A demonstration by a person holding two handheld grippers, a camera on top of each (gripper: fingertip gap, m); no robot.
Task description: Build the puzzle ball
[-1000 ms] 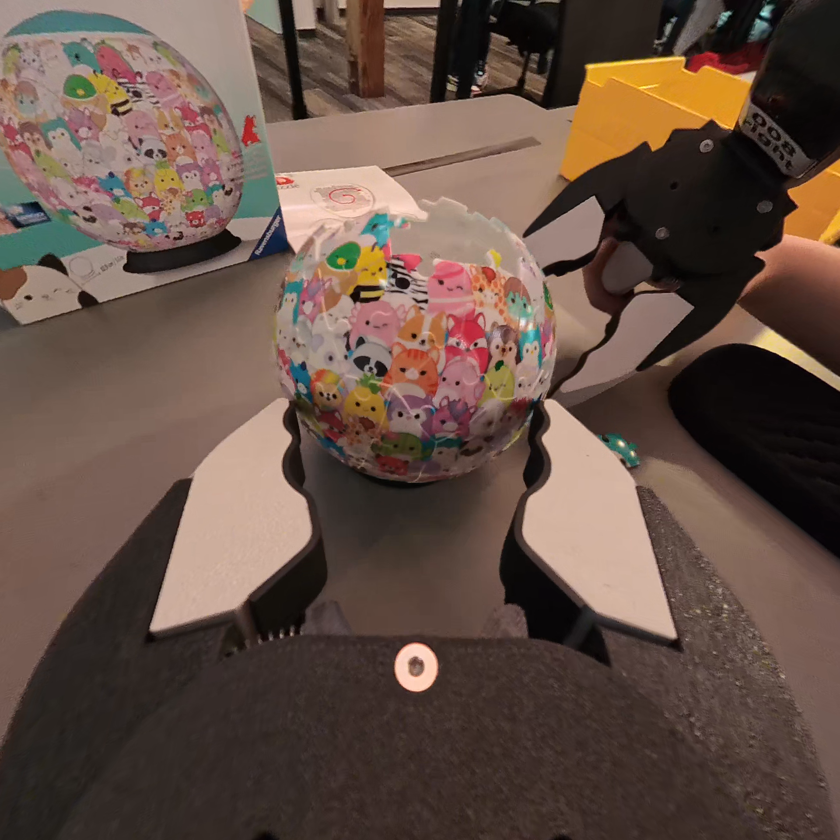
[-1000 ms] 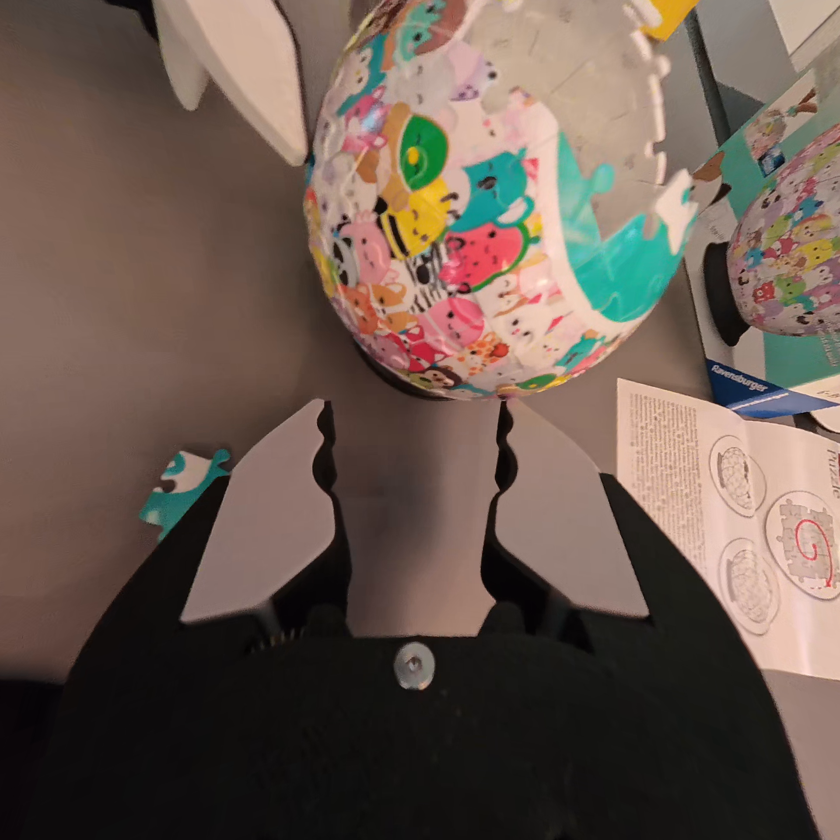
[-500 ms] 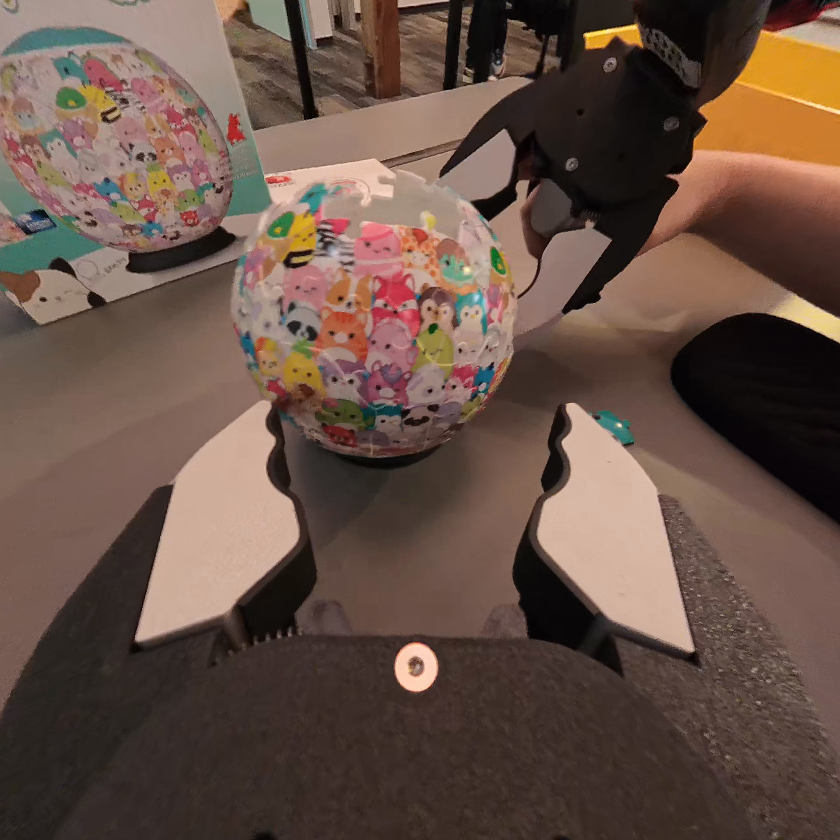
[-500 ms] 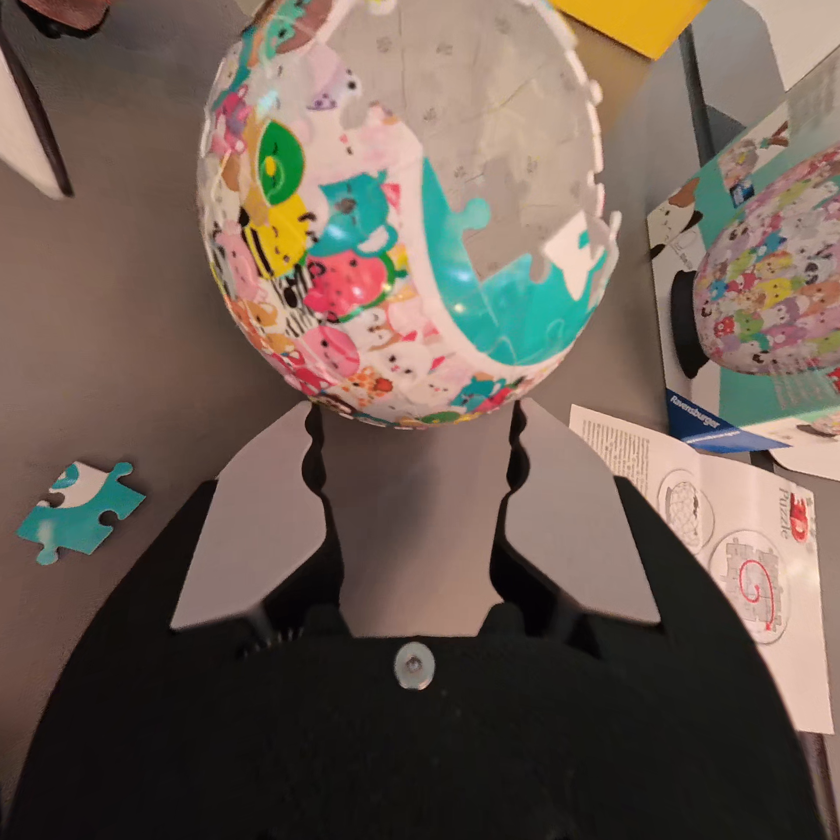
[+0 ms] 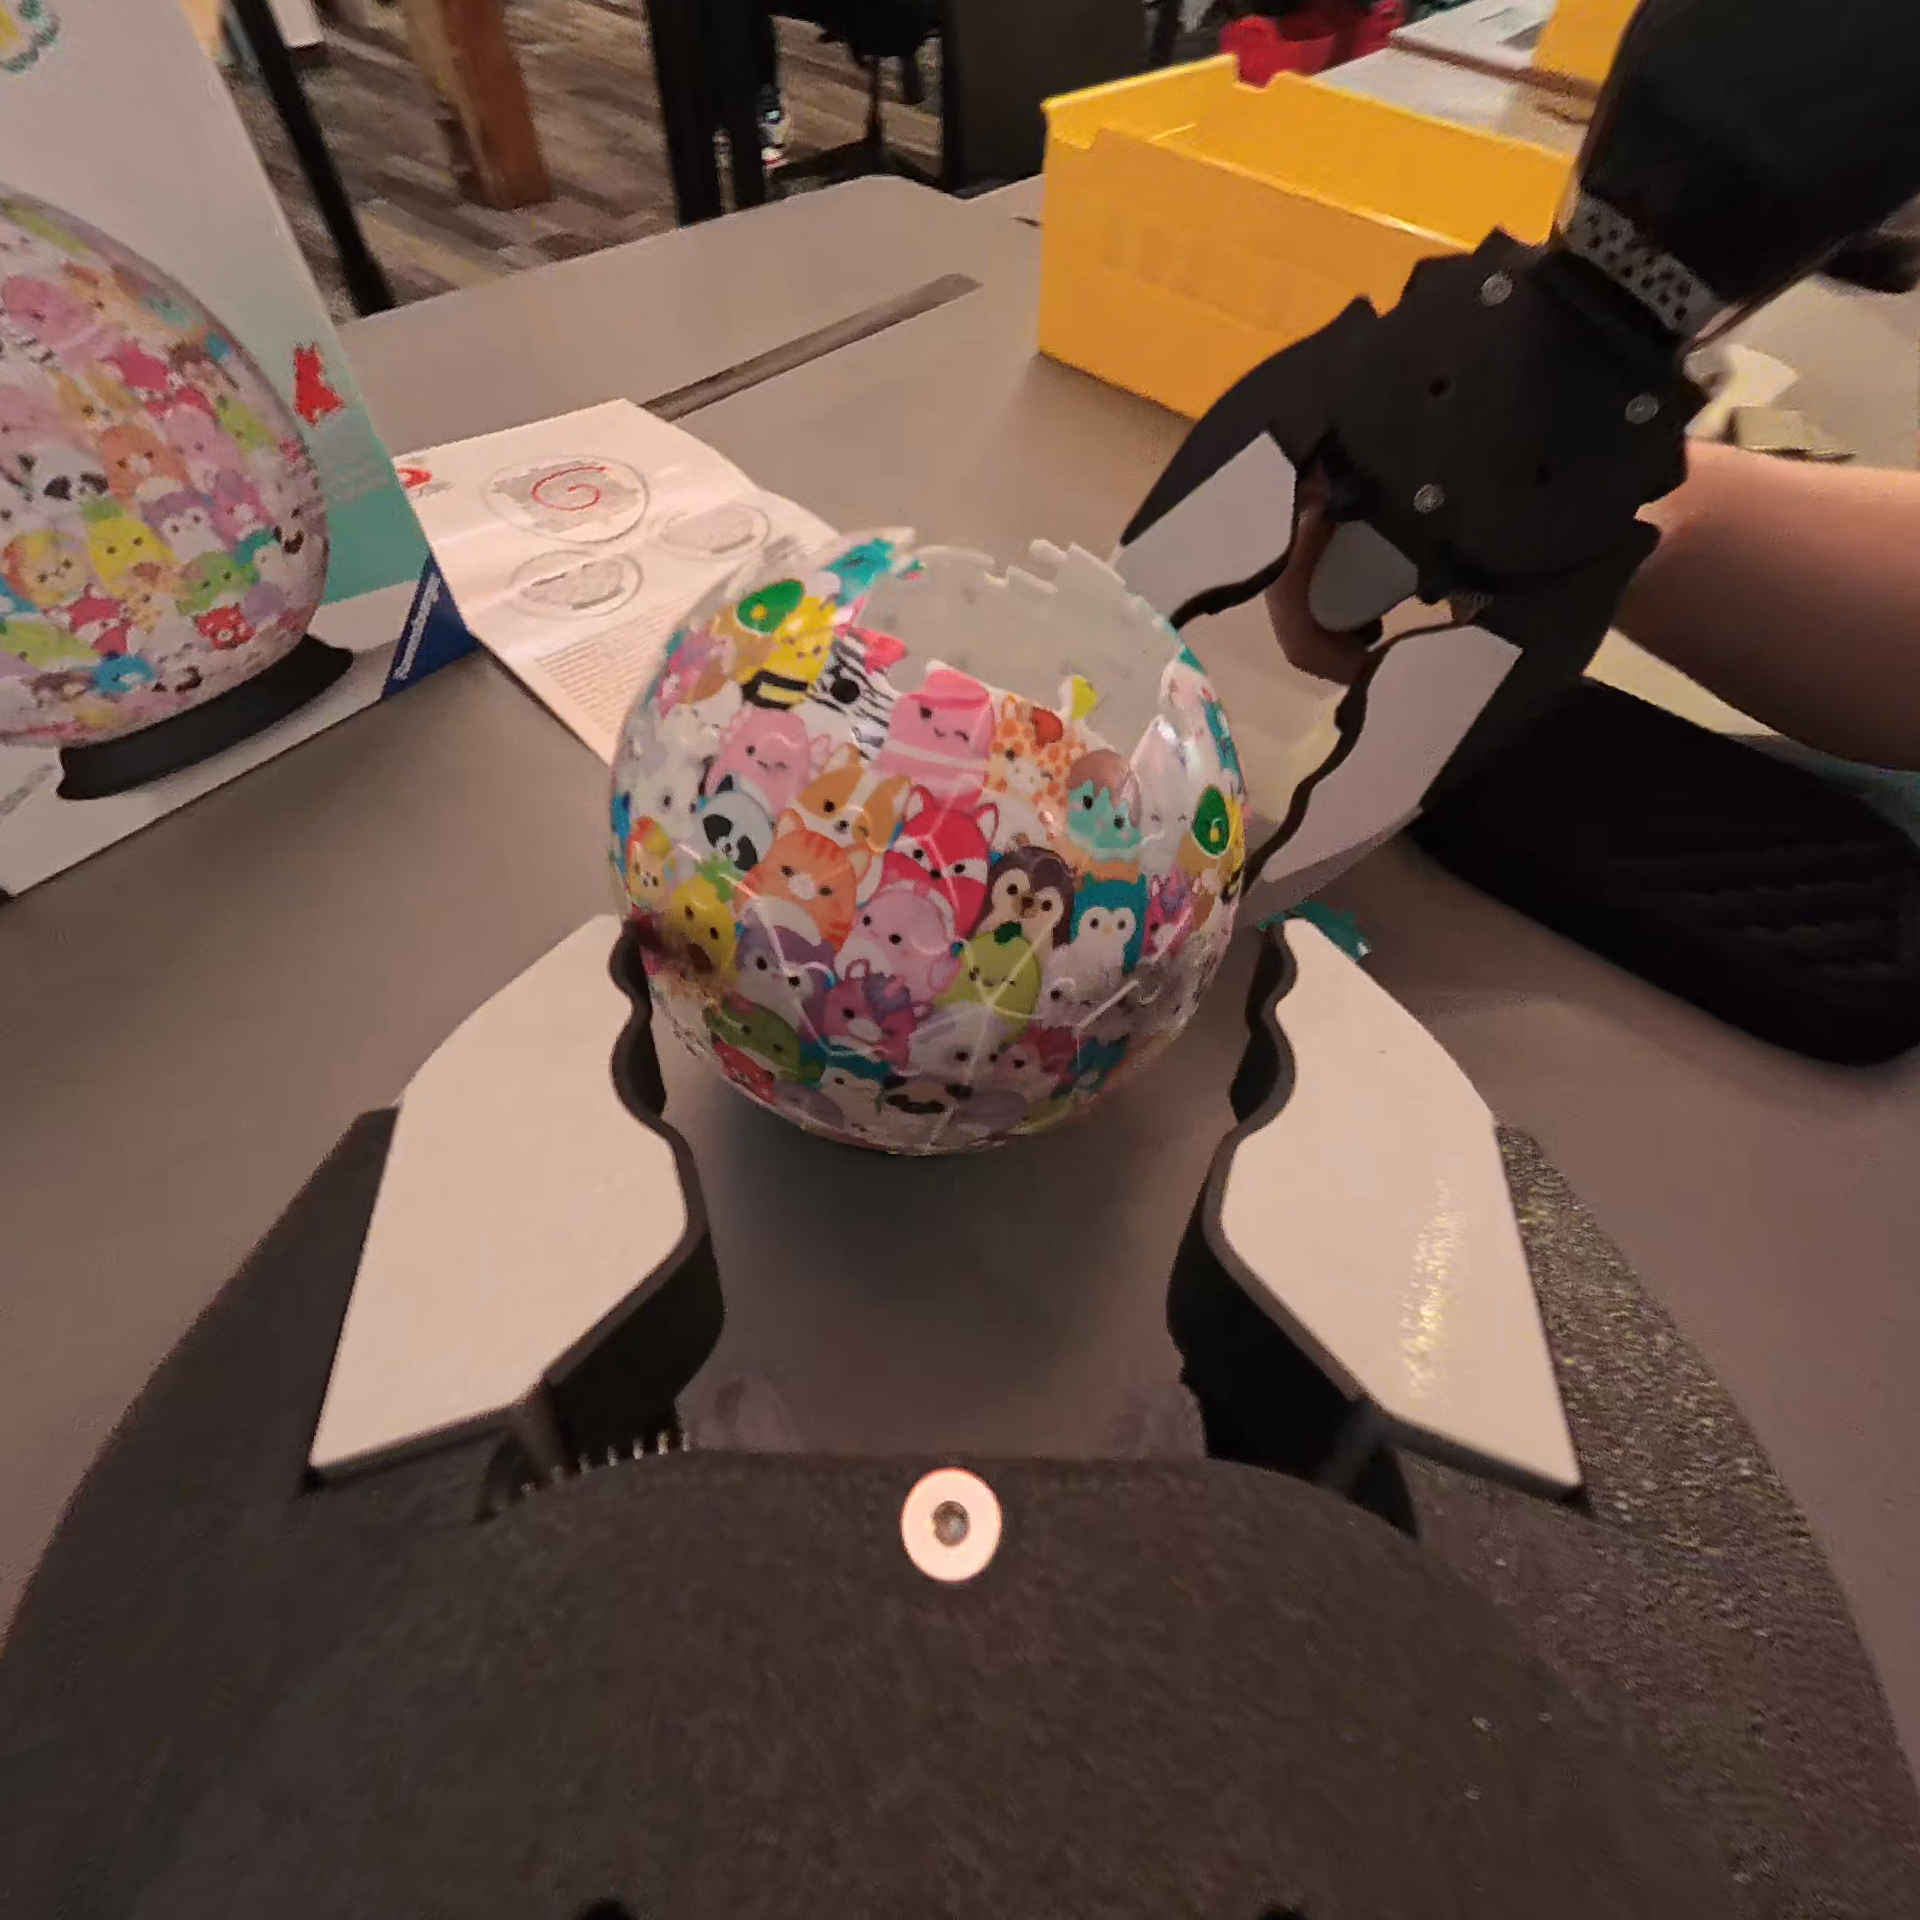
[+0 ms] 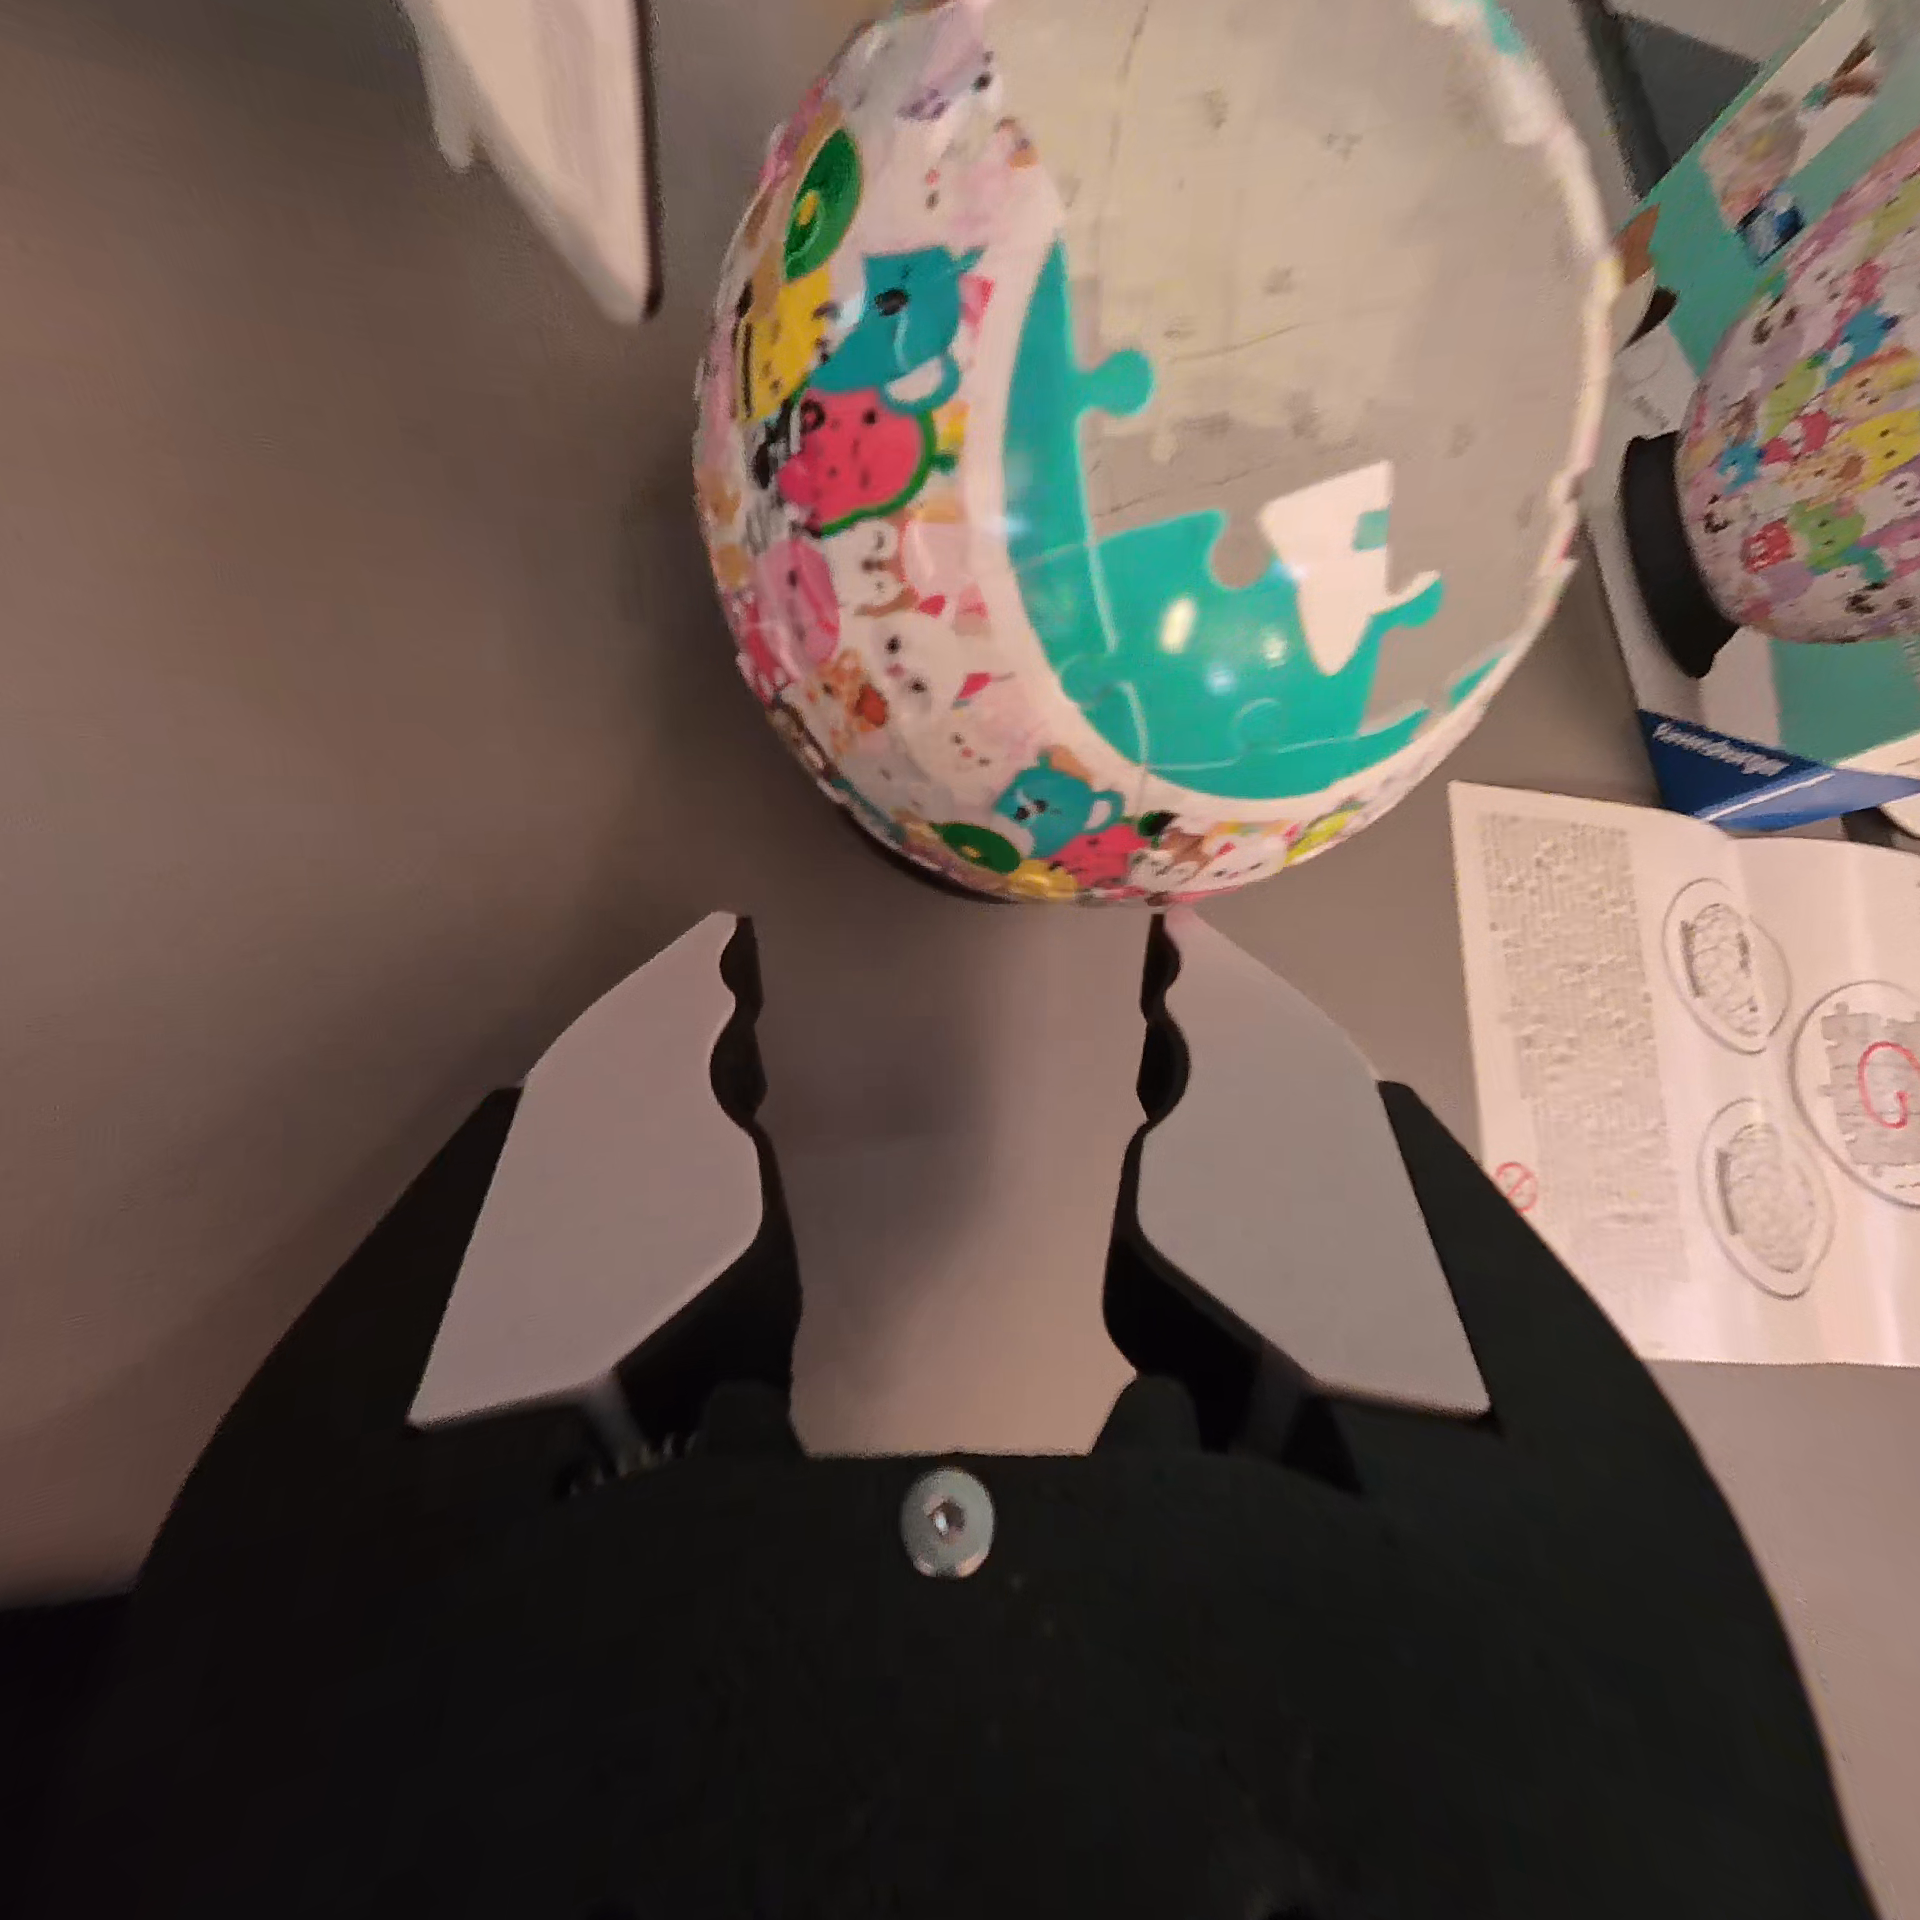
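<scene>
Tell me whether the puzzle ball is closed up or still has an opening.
Still open. The puzzle ball has a large jagged-edged gap on its upper side, showing its pale inner surface in both views.

Ball (image 5: 925, 862): multicolour cartoon animals, teal patch, pale grey-white inside. Table (image 5: 260, 1018) grey. Bin (image 5: 1226, 239) far right, yellow. Box (image 5: 156, 499) far left: white and teal, same animal pattern. Leaflet (image 6: 1704, 1081) white, red spiral mark. Both grippers black, fingers (image 5: 520, 1195) white.

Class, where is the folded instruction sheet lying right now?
In the left wrist view, the instruction sheet lies flat on the table, behind the puzzle ball, beside the box.
</scene>
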